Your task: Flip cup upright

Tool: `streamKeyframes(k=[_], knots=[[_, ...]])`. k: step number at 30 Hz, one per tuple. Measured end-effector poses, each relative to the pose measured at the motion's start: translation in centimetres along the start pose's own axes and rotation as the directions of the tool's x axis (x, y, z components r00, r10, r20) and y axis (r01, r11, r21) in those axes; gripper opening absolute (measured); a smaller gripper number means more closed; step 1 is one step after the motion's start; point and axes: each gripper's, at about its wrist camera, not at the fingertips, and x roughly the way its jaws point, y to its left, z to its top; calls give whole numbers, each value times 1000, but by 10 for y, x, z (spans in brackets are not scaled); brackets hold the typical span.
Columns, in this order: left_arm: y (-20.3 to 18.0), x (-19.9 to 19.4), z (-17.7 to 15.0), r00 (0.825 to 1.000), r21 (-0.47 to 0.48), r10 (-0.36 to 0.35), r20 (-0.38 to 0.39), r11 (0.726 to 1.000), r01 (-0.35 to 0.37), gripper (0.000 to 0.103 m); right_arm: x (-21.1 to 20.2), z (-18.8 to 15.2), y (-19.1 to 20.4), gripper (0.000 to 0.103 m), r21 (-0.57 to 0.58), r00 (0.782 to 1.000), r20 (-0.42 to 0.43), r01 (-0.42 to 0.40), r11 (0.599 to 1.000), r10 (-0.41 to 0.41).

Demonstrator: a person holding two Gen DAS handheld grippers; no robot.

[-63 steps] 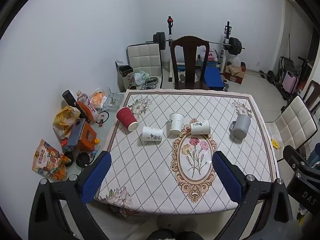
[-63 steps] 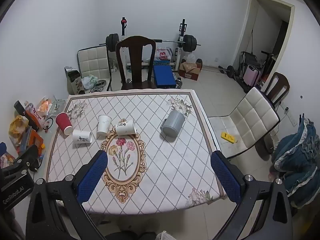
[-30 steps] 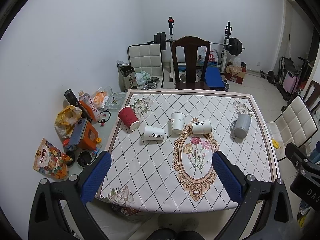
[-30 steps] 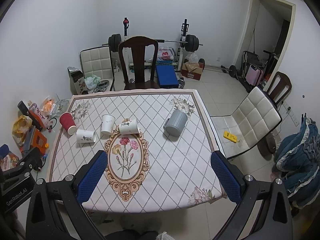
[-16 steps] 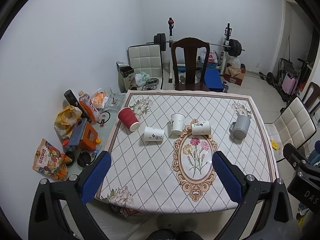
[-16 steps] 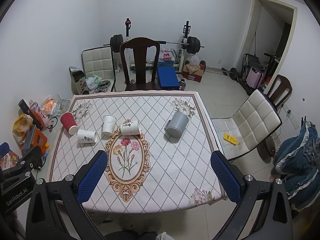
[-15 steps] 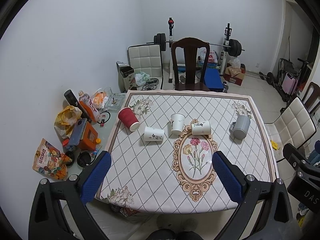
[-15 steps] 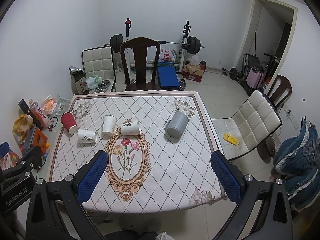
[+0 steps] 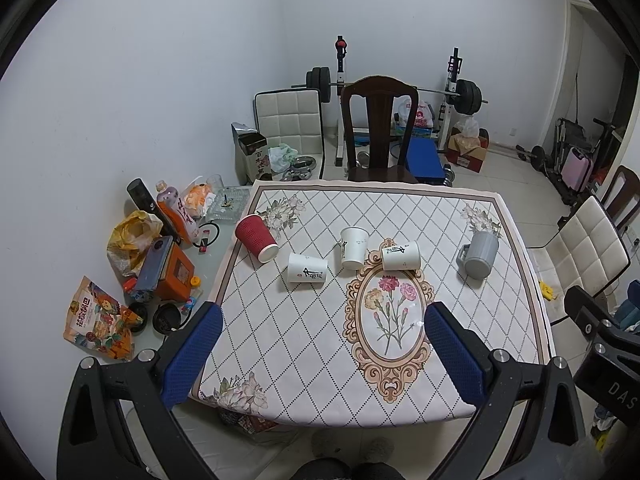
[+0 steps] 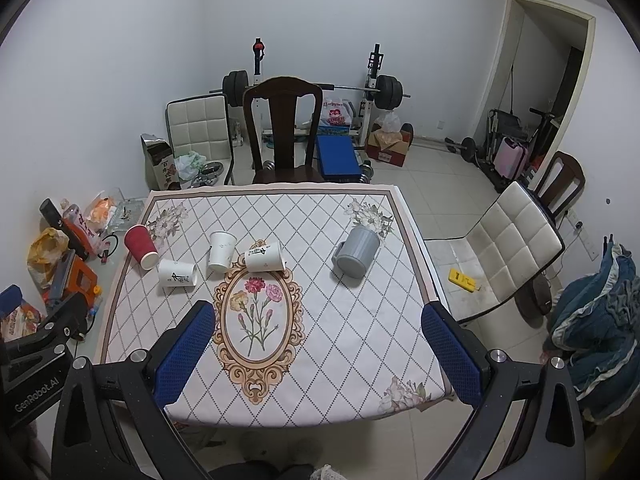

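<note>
Several cups lie on their sides on the table (image 9: 500, 344): a red ribbed paper cup (image 9: 256, 237) at the left, three white paper cups (image 9: 307, 273) (image 9: 353, 248) (image 9: 400, 255) in the middle and a grey mug (image 9: 479, 254) with a handle at the right. They also show in the right wrist view: the red cup (image 10: 140, 247), a white cup (image 10: 264, 256) and the grey mug (image 10: 357, 251). My left gripper (image 9: 320, 340) and right gripper (image 10: 318, 342) are both open and empty, held high above the table's near edge, far from the cups.
A dark wooden chair (image 9: 379, 128) stands at the table's far side and a white padded chair (image 10: 508, 248) at its right. Snack bags, bottles and boxes (image 9: 152, 264) crowd a low surface on the left. A barbell rack (image 10: 312, 88) stands by the back wall.
Both views have shifted only slightly; the table sits a little lower and nearer in frame. No cup has moved and both grippers stay open.
</note>
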Motion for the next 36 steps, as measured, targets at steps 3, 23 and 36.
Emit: streamKeyframes(k=[3, 23, 36], knots=[[0, 0, -1, 1000, 0, 0, 1, 1000, 0, 103, 0, -1, 0, 103, 0, 1000, 2, 1, 1000, -1], [-7, 3, 4, 1000, 5, -17, -9, 1000, 17, 103, -1, -2, 8, 103, 8, 1000, -3, 4, 1000, -4], [1, 108, -11, 988, 55, -16, -155, 998, 25, 103, 89, -36, 1, 103, 135, 980, -176, 112, 984, -88]])
